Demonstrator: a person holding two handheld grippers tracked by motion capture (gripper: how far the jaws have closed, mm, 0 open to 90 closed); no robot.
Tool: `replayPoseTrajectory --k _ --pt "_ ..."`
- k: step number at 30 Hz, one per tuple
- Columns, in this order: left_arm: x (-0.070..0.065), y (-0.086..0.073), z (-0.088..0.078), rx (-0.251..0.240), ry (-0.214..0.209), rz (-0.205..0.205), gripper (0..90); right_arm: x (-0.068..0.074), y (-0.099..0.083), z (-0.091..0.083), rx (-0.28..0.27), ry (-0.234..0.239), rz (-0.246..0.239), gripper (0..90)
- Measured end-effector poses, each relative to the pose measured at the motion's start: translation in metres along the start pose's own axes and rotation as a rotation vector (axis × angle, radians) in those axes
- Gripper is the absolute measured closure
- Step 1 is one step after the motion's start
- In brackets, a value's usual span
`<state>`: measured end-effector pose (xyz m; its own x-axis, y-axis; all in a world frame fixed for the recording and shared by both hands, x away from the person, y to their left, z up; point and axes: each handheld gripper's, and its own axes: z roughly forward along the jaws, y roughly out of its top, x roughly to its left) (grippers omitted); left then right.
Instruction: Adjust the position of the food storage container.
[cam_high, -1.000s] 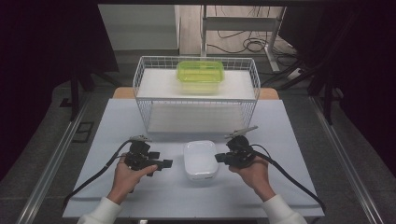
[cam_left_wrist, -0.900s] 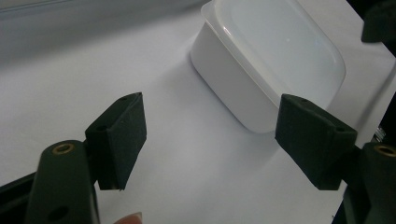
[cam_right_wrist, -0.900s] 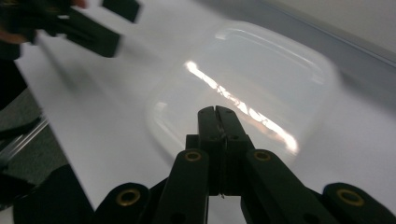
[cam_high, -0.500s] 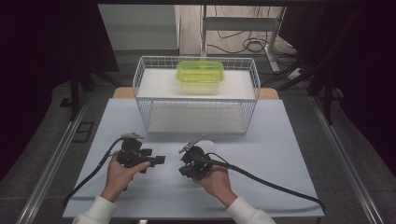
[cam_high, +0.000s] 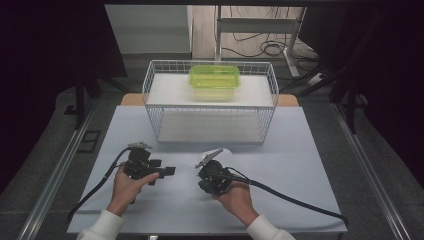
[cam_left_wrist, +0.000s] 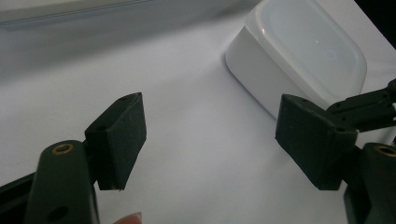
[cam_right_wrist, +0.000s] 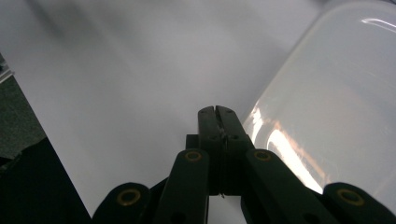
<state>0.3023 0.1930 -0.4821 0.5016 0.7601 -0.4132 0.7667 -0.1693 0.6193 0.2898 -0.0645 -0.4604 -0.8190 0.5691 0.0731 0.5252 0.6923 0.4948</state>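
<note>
White lidded container (cam_left_wrist: 299, 56) sits on the surface (cam_high: 300, 150), just beside my right gripper (cam_right_wrist: 217, 114), at about 1 o'clock from its clenched, empty jaws. My left gripper (cam_left_wrist: 210, 135) holds its jaws released and wide, the container at 1 o'clock ahead. At 12 o'clock stands a wire basket (cam_high: 210, 107) bearing a green container (cam_high: 214, 80).

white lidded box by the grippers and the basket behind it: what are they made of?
White box: probably plastic, smooth and semi-glossy; its lid looks translucent and shows soft highlights. Basket: thin wire grid, likely white-coated metal, open mesh you can see through.
</note>
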Motion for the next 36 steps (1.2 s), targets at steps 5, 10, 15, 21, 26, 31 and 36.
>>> replayPoseTrajectory --k 5,10,15,21,26,31,36 --pt "0.0 0.0 0.0 0.008 -0.004 0.003 23.9 -0.016 -0.012 -0.009 0.0 -0.014 0.047 89.2" --pt "0.001 0.0 0.001 0.01 -0.001 0.005 23.9 -0.03 -0.026 -0.018 0.001 -0.039 0.073 89.2" --pt "0.0 0.0 0.002 0.009 -0.006 0.004 23.9 -0.049 -0.037 -0.029 0.002 -0.084 0.112 89.2" --pt "0.0 0.0 0.003 0.013 -0.01 0.001 23.9 -0.059 -0.041 -0.039 -0.01 -0.098 0.122 89.2" --pt "0.0 0.0 0.004 0.014 -0.009 -0.001 23.9 -0.078 -0.027 -0.062 -0.087 -0.112 0.144 89.2" --pt "0.001 0.0 0.005 0.023 -0.007 0.008 23.9 -0.107 -0.01 -0.063 -0.131 -0.137 0.155 89.2" --pt "0.0 0.0 0.006 0.028 -0.008 0.005 23.9 -0.132 0.013 -0.047 -0.128 -0.165 0.116 89.2"
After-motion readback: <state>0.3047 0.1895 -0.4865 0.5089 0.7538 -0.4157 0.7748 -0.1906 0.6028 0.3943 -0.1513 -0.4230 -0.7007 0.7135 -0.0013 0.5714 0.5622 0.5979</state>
